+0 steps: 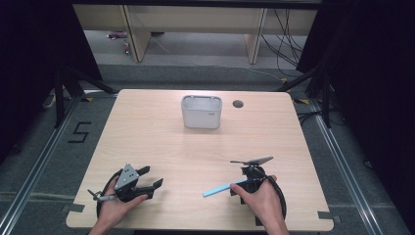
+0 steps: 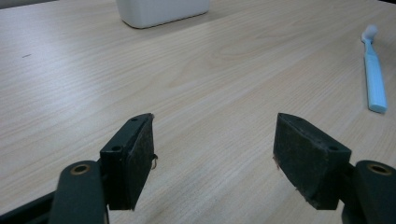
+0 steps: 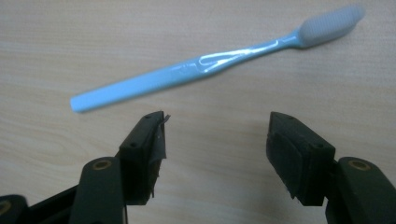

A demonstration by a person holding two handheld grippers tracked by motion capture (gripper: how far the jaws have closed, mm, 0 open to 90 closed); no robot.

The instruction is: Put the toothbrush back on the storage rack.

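The light-blue toothbrush (image 3: 196, 70) lies flat on the table (image 1: 161, 142), well short of the white tub (image 1: 201, 111) that stands toward the table's far edge. The right claw (image 3: 217, 140) hangs just above the toothbrush, tilted down at it, its jaws wide apart with nothing between them; the handle runs crosswise just beyond the jaw tips, so a short push forward and down would likely put it between the pads. The left claw (image 2: 212, 154) is also spread wide and empty, low over bare wood, well to the left of the toothbrush and facing the tub, probably just waiting clear.
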